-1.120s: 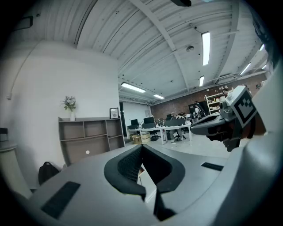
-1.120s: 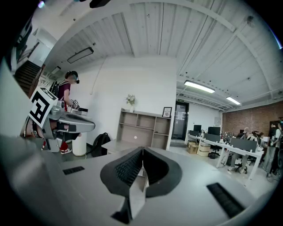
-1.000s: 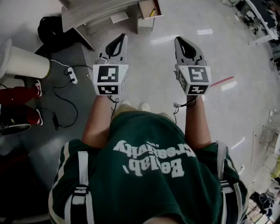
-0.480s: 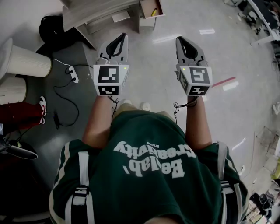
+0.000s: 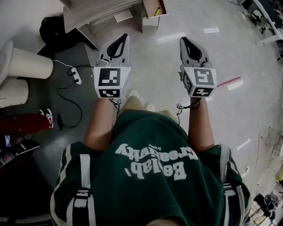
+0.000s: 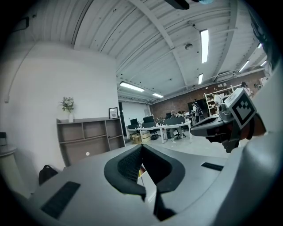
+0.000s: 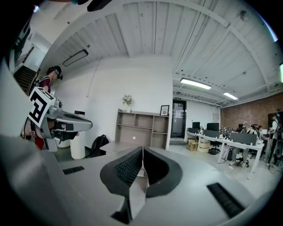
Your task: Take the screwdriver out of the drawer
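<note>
In the head view I've got the left gripper [image 5: 125,36] and the right gripper [image 5: 182,39] held out level over the floor, both with jaws pressed together and nothing in them. The open drawer [image 5: 154,16] sits at the top centre of the frame, well beyond both tips, and the yellow screwdriver [image 5: 157,10] lies inside it, untouched. Over the last second the drawer has slid a little to the right along the top edge, and a shoe [image 5: 132,94] has come forward between the forearms, so I read this as walking up to the drawer, with no reach begun. The left gripper view confirms shut, empty jaws, with the other gripper at mid right. A pale sliver shows low down through the slit between them, probably the drawer unit, too small to be sure. The right gripper view shows the same: jaws together on nothing, aimed across the room. Both need opening before I can pick.
</note>
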